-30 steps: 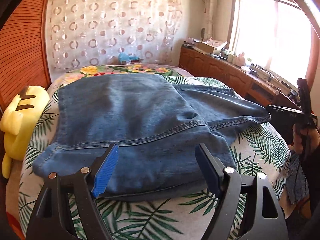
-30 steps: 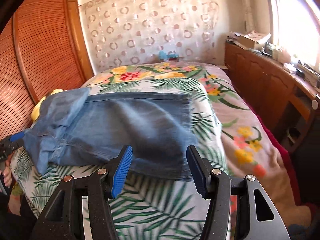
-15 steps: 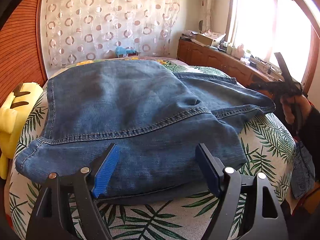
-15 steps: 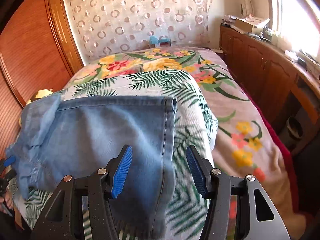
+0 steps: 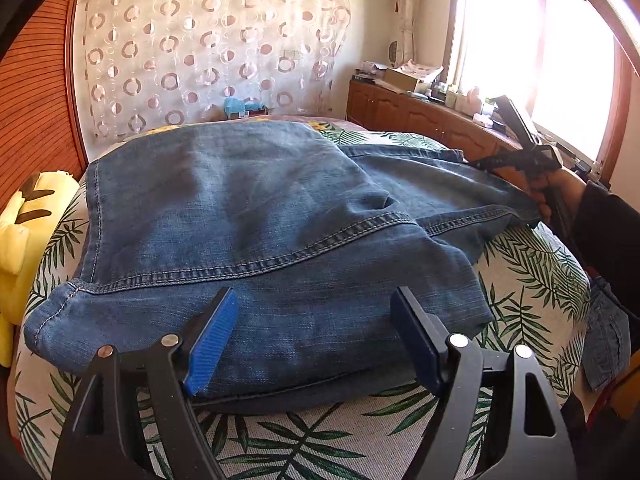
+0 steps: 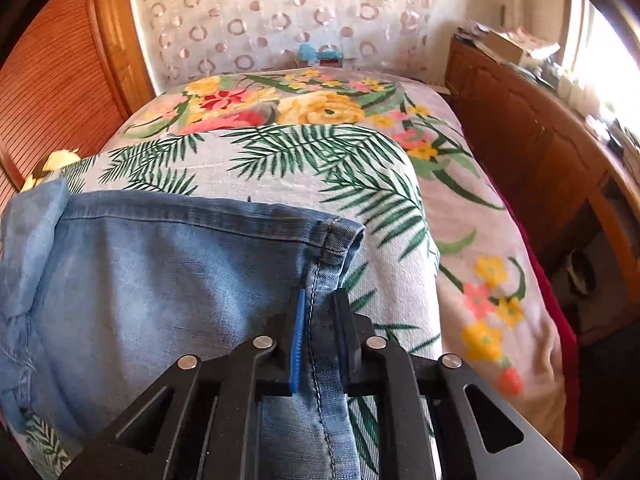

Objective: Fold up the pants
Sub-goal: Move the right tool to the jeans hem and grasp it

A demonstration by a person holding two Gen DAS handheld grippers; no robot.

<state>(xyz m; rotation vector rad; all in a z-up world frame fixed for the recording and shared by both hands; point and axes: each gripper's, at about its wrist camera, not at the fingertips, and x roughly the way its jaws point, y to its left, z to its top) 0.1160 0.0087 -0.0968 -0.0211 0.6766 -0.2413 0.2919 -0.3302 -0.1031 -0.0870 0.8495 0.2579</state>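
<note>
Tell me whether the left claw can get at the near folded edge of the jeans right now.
Probably yes. The left claw is open, its fingers straddling the near edge of the jeans on the bed, with nothing between. The right claw, shut on a seam, is off to the side.

Strong daylight pours in from the wood-framed window [image 5: 536, 64], which is blown out to plain white in the left wrist view; in the right wrist view the same glare burns the edge beside the brown wooden sideboard [image 6: 532, 140]. The faded blue denim pants [image 5: 260, 220] are evenly lit near that window, with a soft shadow under their front fold. Both views bend at the rims, with dark corners. The floral bedspread [image 6: 480, 280] looks slightly soft.
</note>
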